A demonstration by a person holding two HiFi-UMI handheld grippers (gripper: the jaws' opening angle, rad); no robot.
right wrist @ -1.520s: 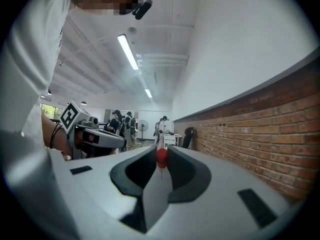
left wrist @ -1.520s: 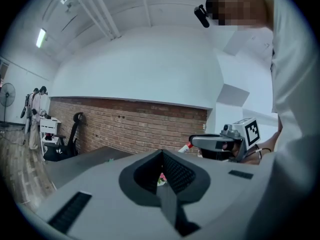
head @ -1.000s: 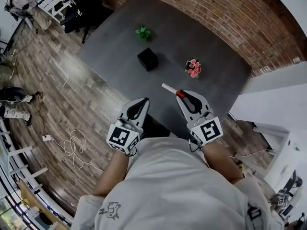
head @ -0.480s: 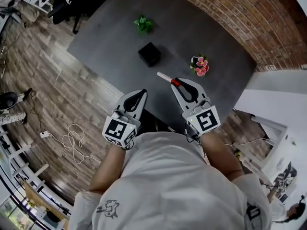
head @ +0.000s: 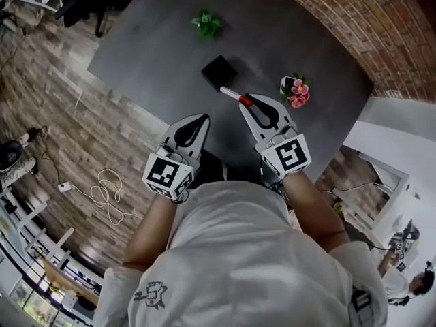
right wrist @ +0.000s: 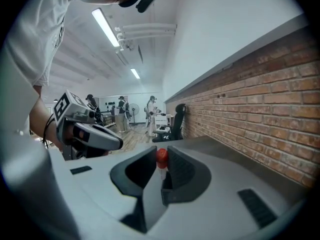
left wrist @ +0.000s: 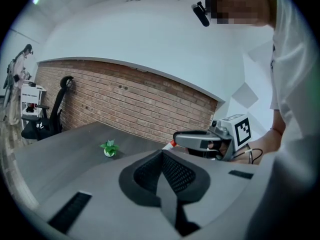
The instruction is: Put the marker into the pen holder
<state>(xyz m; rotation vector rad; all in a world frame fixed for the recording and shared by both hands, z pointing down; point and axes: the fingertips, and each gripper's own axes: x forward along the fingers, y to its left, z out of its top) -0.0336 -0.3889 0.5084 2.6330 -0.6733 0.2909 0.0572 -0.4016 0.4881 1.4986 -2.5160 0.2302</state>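
The black square pen holder (head: 219,71) stands in the middle of the dark grey table (head: 153,53). My right gripper (head: 249,102) is shut on the marker (head: 231,94), a white barrel with a red cap, just near-right of the holder. The marker's white end points at the holder's near corner, almost touching it. In the right gripper view the red cap (right wrist: 161,156) sticks up between the pads. My left gripper (head: 202,118) hovers over the table's near edge, shut and holding nothing. In the left gripper view its pads (left wrist: 162,159) meet.
A small green plant (head: 207,24) sits beyond the holder, and a pot of pink flowers (head: 297,92) stands right of my right gripper. A brick wall (head: 354,26) borders the table's far right. A white cable (head: 105,197) lies on the wood floor at left.
My right gripper has carried the marker forward, from well short of the pen holder to its near corner. The left gripper stays at the table's near edge.
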